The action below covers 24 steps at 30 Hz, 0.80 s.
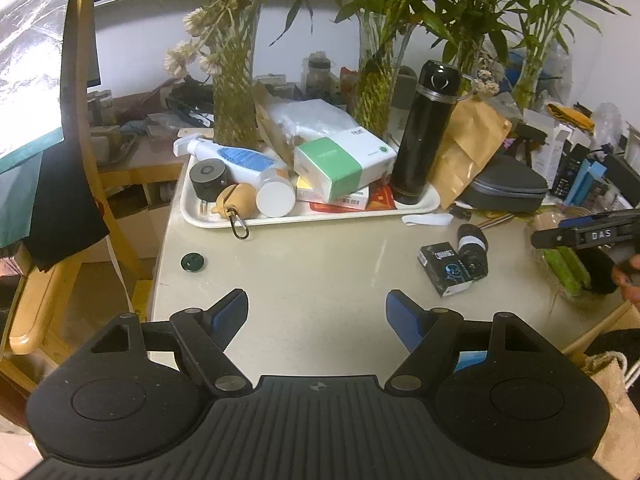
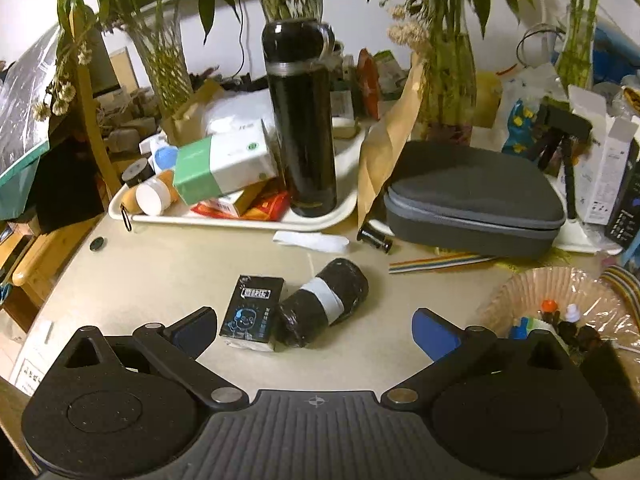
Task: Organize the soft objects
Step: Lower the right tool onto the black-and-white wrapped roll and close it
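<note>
Since both the left gripper [image 1: 317, 320] and right gripper [image 2: 314, 332] hung released and empty, the black roll [image 2: 325, 302] lay beside the small box [image 2: 252, 312], just ahead of the right one, probably next up.

Beige table [image 2: 160, 280] bears white tray [image 2: 240, 222]; grey case [image 2: 472, 200]; black roll [image 2: 324, 304]; small box [image 2: 250, 312].

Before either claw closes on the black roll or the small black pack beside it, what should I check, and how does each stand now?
1. Right claw open, nothing held: ok.
2. Left claw open, nothing held: ok.
3. Black roll free on the table: ok.
4. Small black pack touching the roll's end: not ok for a lone grasp.
5. Roll between the right claw's fingers: cannot tell.
</note>
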Available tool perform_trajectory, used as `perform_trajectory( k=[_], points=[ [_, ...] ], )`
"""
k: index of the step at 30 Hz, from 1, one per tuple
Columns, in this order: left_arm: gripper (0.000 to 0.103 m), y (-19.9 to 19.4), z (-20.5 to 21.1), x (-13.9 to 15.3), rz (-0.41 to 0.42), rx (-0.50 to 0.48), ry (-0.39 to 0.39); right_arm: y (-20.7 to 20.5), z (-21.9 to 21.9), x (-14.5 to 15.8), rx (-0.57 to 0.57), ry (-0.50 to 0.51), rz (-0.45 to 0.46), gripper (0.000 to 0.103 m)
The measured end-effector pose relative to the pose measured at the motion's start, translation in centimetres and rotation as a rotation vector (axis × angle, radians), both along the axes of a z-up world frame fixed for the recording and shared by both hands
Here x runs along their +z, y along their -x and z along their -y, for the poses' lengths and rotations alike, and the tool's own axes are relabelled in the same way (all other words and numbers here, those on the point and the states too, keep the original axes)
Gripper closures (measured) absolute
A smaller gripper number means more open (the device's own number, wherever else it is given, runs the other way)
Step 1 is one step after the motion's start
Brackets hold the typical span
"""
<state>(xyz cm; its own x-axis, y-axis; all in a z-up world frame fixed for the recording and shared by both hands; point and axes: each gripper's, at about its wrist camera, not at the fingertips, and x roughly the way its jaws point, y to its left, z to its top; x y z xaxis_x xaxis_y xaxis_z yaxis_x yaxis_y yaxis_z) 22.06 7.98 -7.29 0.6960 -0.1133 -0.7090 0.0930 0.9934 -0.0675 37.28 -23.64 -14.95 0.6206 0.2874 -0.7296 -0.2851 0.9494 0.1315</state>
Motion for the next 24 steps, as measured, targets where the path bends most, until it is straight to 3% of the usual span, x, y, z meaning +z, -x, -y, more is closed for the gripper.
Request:
perform_trajectory(
  k=[9, 13, 24],
  points=[
    [0.027, -0.6, 0.4, -0.6, -0.035, -0.014, -0.012, -2.7, -1.1, -2.3, 0.014, 0.063, -0.034, 0.000],
    [0.027, -0.7, 0.5, -0.8, -0.049, -0.016, -0.018, -4.7, -0.9, -3.7, -0.015, 0.006, -0.090, 0.002],
    [0.027, -1.1, 0.0, -1.3, -0.083, -0.013, 0.008, -9.5, 0.3, -8.2, -0.175, -0.159, -0.272, 0.032]
  ],
)
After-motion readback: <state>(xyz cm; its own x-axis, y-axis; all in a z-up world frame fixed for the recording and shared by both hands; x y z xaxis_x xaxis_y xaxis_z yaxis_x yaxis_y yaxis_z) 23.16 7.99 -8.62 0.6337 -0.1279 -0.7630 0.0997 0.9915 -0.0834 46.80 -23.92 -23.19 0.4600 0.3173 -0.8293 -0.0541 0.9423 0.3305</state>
